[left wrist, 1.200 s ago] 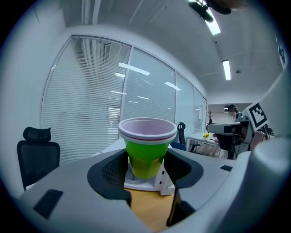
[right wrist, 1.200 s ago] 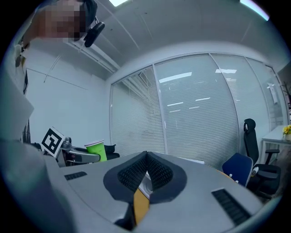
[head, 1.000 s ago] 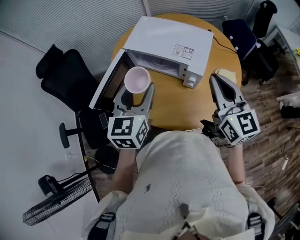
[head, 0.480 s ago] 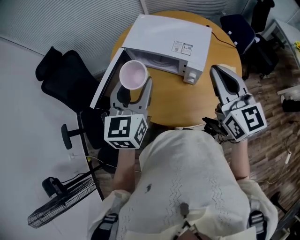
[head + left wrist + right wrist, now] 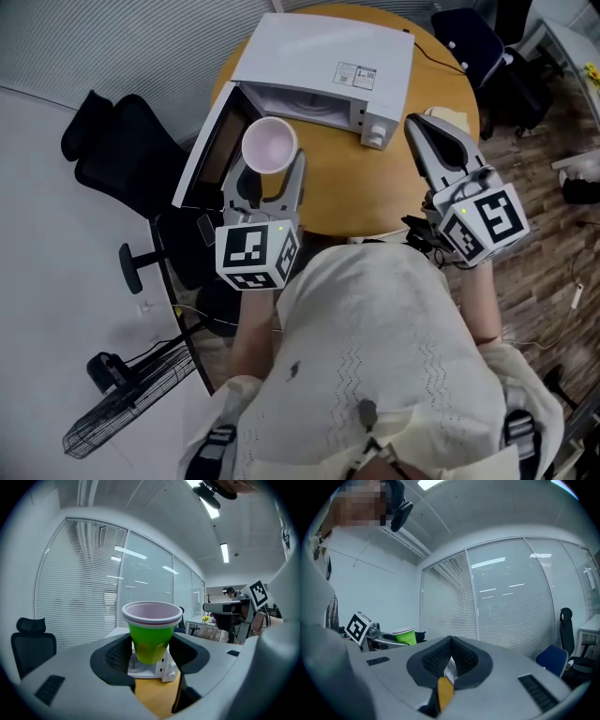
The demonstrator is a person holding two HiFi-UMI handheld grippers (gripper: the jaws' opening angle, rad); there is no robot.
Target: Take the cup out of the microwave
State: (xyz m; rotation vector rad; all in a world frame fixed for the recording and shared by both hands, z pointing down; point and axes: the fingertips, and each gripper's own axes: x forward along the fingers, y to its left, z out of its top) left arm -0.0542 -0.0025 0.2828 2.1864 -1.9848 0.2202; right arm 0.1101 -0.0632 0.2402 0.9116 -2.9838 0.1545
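A green paper cup with a pale pink inside [image 5: 270, 145] hangs upright over the near left edge of the round wooden table [image 5: 361, 192], in front of the white microwave [image 5: 323, 61]. The microwave's door [image 5: 208, 150] stands swung open to the left. My left gripper [image 5: 269, 165] is shut on the cup, and in the left gripper view the two dark pads press on the sides of the cup [image 5: 152, 637]. My right gripper [image 5: 427, 127] hovers over the table's right edge, shut and with nothing in it. In the right gripper view its pads meet [image 5: 450, 660], and the cup [image 5: 405, 636] shows far off at the left.
A black office chair [image 5: 117, 155] stands left of the table, beside the open door. A blue chair [image 5: 466, 33] is at the back right. A floor fan [image 5: 127, 408] lies at the lower left. Cables run over the wooden floor on the right.
The left gripper keeps the cup in about the same spot in front of the microwave. The right gripper has stayed put. Only the head view has shifted a little.
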